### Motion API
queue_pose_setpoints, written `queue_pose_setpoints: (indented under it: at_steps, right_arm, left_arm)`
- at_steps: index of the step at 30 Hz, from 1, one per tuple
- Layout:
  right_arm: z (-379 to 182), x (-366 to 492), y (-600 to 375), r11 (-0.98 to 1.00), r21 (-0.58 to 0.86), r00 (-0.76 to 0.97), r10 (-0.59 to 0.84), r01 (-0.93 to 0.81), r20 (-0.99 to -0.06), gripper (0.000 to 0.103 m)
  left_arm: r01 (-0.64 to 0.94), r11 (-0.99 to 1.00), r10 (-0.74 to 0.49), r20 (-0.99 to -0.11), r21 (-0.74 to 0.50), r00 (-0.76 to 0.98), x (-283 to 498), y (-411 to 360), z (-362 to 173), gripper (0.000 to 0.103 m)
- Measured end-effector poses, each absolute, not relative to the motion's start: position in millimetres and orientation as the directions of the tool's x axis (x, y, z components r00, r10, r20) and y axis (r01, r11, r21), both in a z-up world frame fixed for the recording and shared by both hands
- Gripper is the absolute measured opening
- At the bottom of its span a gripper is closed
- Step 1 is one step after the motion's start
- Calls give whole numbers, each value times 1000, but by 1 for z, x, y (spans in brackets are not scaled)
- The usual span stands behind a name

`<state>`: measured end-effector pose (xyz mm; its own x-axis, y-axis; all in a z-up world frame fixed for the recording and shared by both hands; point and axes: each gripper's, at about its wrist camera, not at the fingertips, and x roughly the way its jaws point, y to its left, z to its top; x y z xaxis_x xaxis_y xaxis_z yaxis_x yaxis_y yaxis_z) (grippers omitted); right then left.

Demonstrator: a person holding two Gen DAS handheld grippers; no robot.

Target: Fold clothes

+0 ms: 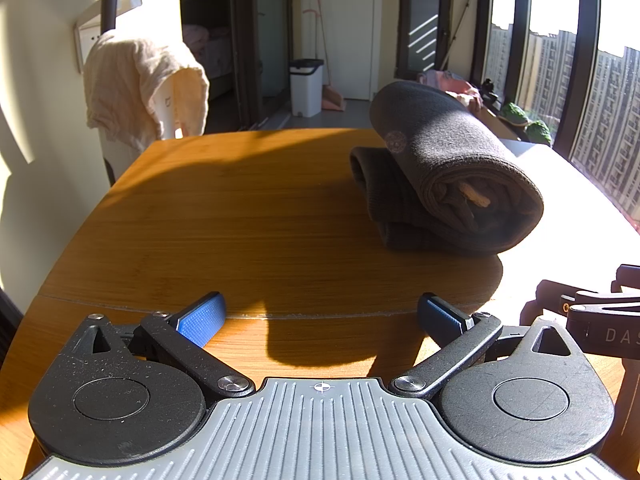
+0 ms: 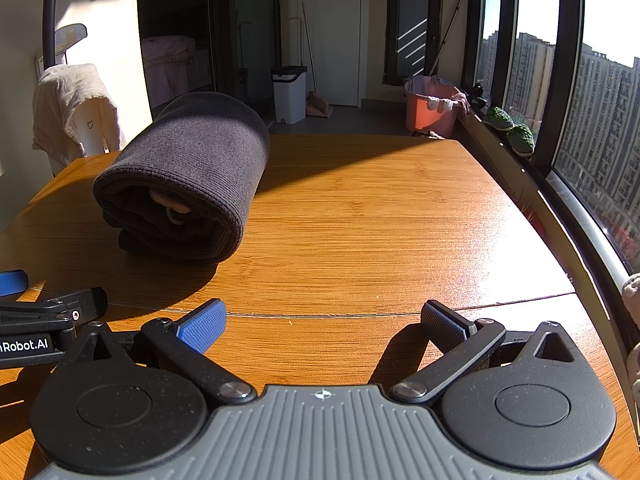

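from the left wrist we see our left tool [image 1: 321, 312] with its blue-padded fingers [image 1: 202, 318] spread wide and holding nothing, low over the warm bamboo-grained wooden surface [image 1: 224, 216]. the dark charcoal knitted garment, folded over into a thick rounded bundle [image 1: 448, 168], lies ahead and to the right of this tool, well apart from the fingers. part of the other tool shows at the right edge.

from the right wrist, our right tool [image 2: 323, 320] is likewise wide and empty, over bare surface. the bundle [image 2: 188, 176] sits ahead and to its left, resting on the surface, with a pale tag or cord end tucked inside its open end.

we judge the fold itself looks done, both tools released. the next move probably calls for either squaring up the bundle or setting it aside, closing on the thick folded edge so the layers don't spring open.
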<state>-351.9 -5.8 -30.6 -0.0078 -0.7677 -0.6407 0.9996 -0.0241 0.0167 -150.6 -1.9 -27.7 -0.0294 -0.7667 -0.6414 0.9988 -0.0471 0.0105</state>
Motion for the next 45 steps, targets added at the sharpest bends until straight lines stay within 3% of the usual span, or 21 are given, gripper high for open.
queue_pose_setpoints:
  at_steps: [40, 45]
  right_arm:
    - [-30, -352, -5, -21, 17, -5, -768, 1000, -641, 103]
    - [-27, -352, -5, 71, 21, 67, -748, 997, -660, 103]
  left_arm:
    - [987, -159, -742, -659, -3, -122, -156, -28, -27, 103]
    - [998, -58, -722, -690, -2, -44, -156, -7, -23, 103]
